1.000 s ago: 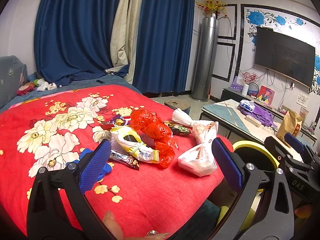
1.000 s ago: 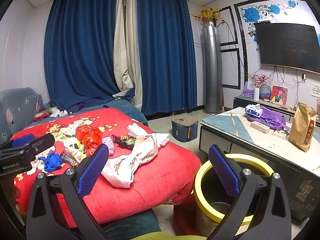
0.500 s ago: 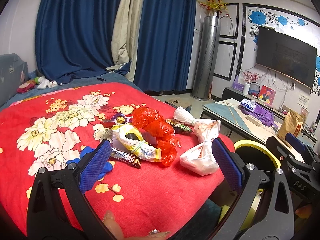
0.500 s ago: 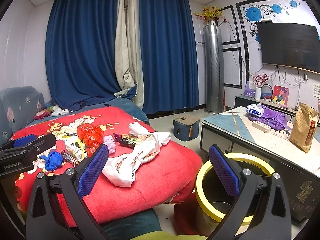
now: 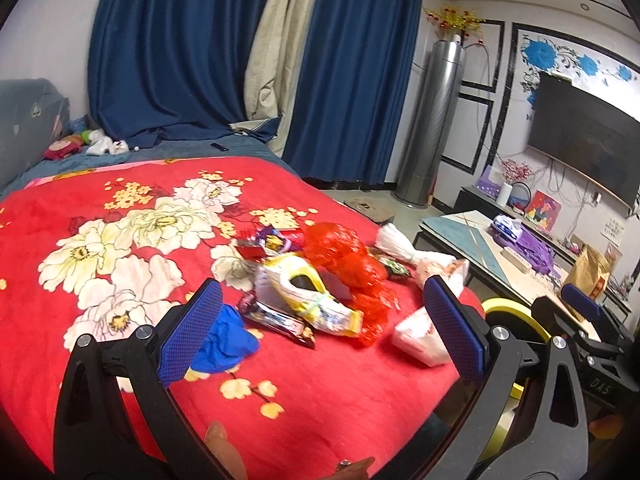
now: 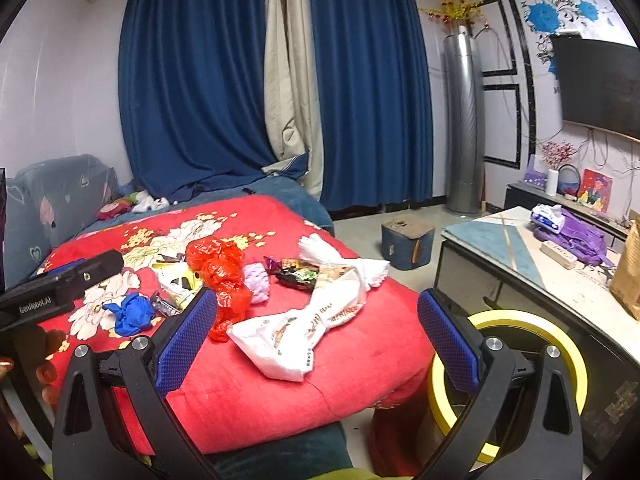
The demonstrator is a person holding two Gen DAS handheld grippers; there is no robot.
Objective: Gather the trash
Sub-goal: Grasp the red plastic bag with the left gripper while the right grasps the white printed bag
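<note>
Trash lies in a heap on the red flowered blanket (image 5: 120, 240): a red plastic bag (image 5: 348, 264), a white and yellow bag (image 5: 312, 296), a crumpled blue glove (image 5: 228, 340), a dark snack wrapper (image 5: 280, 320) and a long white bag (image 6: 304, 328). My left gripper (image 5: 324, 340) is open just short of the heap, holding nothing. My right gripper (image 6: 316, 340) is open in front of the white bag, apart from it. A yellow-rimmed bin (image 6: 508, 372) stands on the floor to the right of the bed.
A low table (image 6: 520, 264) with purple bags, a tissue pack and a brown paper bag stands right of the bin. A small blue stool (image 6: 408, 240) sits on the floor beyond the bed. Blue curtains, a tall silver cylinder and a wall TV stand behind.
Both grippers have moved forward toward the bed, so the heap looks larger. Both stay open and nothing on the blanket has shifted.
</note>
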